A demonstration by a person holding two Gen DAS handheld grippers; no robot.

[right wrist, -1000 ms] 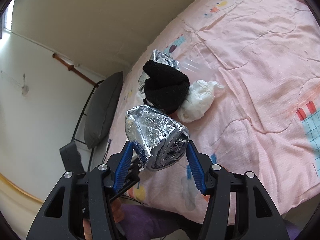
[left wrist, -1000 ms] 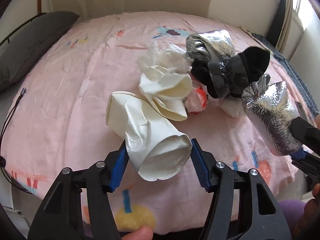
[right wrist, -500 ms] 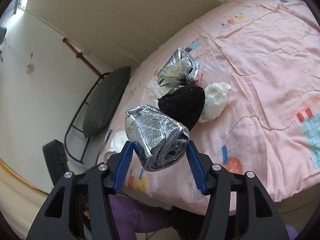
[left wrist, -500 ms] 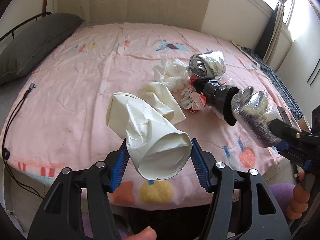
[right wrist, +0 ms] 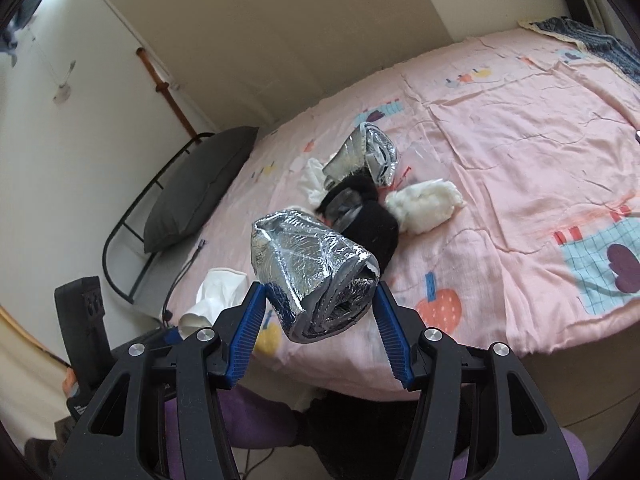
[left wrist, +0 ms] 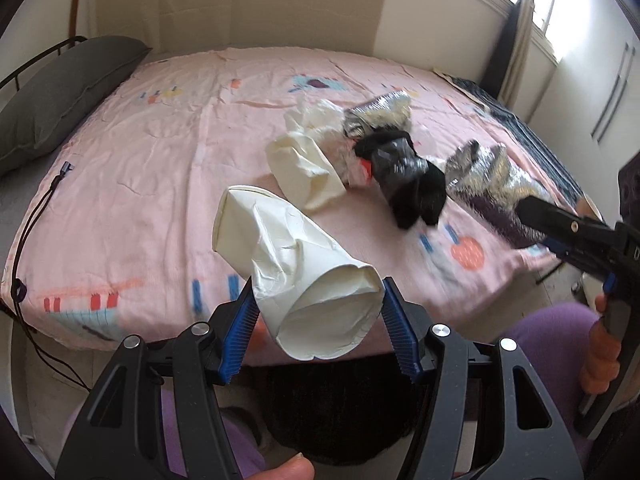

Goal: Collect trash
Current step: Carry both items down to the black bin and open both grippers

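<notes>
My left gripper (left wrist: 318, 322) is shut on a crumpled white paper cup (left wrist: 296, 268), held in the air before the bed's near edge. My right gripper (right wrist: 320, 316) is shut on a crushed silver foil bundle (right wrist: 312, 268); in the left wrist view the same foil bundle (left wrist: 488, 184) shows blurred at the right. On the pink bedsheet (left wrist: 160, 160) lie a second white paper cup (left wrist: 304, 172), a black bag (left wrist: 408, 180), another silver foil piece (right wrist: 368, 156) and white tissue (right wrist: 424, 204). The held white cup (right wrist: 216, 296) also shows at lower left in the right wrist view.
A dark grey pillow (left wrist: 60, 96) lies at the bed's left by a metal bed frame (right wrist: 132, 220). A black cable (left wrist: 28, 240) hangs over the left edge. A dark blue blanket (right wrist: 592, 44) lies at the far corner. A purple sleeve (left wrist: 548, 344) and a thumb (left wrist: 280, 470) show low.
Both grippers have drawn back from the trash pile toward the bed's near edge, each keeping its item. The right gripper has rolled, so the bed looks more level now.
</notes>
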